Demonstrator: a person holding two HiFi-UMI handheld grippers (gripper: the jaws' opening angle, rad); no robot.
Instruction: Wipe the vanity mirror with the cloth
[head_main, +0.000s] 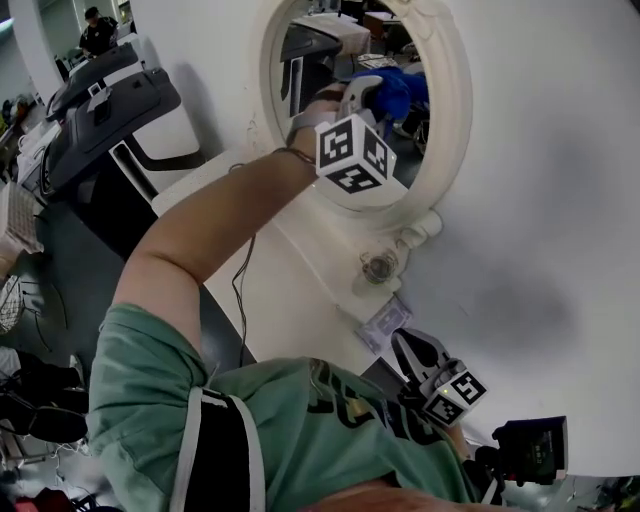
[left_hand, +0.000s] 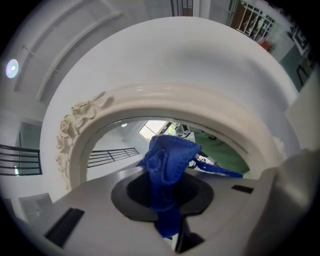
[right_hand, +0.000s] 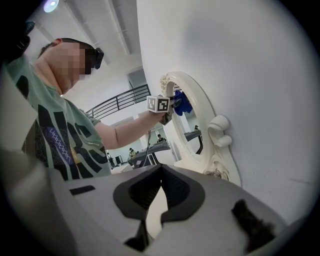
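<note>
The left gripper (left_hand: 166, 207) is closed on the cloth (left_hand: 169, 162). The blue fabric is pinched between the jaws and bunches out past their tips against the glass of the mirror (left_hand: 175, 100). In the head view the cloth (head_main: 405, 90) is seen at the right of the oval glass, inside the white ornate frame (head_main: 455, 120).

The right gripper (right_hand: 159, 200) has its jaws brought together at the tips, with nothing held between them. It is kept low at the near right, well apart from the mirror.

Three risks are judged likely:
- **Cloth slipping:** only a narrow fold is clamped, so the cloth could be dragged out of the jaws if it is pressed hard across the glass.
- **Scratching:** the wad ahead of the tips is small, so a steep tilt could bring the hard jaw ends onto the glass and mark it.
- **Mirror shifting:** the mirror is not steadied by the right gripper. It cannot be told whether it is fixed to the wall (head_main: 560, 200) behind it or only stands there, and if it only stands, a firm push could shift or tip it.

No brand or label can be read. Black-and-white square markers are carried on the cubes (head_main: 355, 152). The print on the shirt (right_hand: 65, 145) and the small device (head_main: 535, 448) at the near right are not legible.
</note>
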